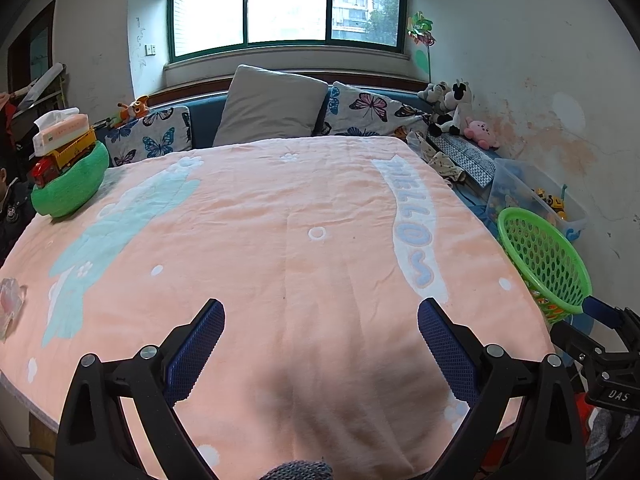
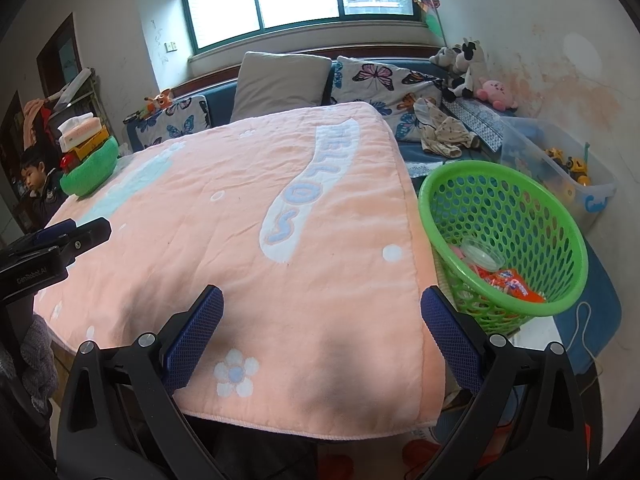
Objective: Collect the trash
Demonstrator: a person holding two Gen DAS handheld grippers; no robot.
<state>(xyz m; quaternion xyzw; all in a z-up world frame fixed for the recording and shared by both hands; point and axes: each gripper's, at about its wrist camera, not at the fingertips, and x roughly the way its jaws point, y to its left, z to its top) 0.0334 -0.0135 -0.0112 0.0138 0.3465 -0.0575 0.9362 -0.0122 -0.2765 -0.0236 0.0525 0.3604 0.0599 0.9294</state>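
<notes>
A green mesh basket point(image 2: 520, 216) stands off the table's right edge, holding an orange wrapper point(image 2: 510, 282) and a clear plastic cup point(image 2: 482, 254). The left wrist view shows that basket point(image 1: 540, 256) at its right. A crumpled clear wrapper point(image 1: 10, 304) lies on the pink blanket point(image 1: 280, 240) at the far left edge. My left gripper point(image 1: 320, 316) hovers open over the blanket's near middle, holding nothing. My right gripper point(image 2: 322, 304) is open above the blanket's point(image 2: 240, 220) near right part, left of the basket, holding nothing. The left gripper body point(image 2: 48, 248) shows at the right wrist view's left.
A green plush bowl point(image 1: 72, 184) with a toy truck and tissue box sits at the table's far left. Cushions and plush toys point(image 1: 452, 108) line the sofa behind. A clear toy bin point(image 2: 560, 164) stands by the right wall. A person point(image 2: 36, 188) sits at the left.
</notes>
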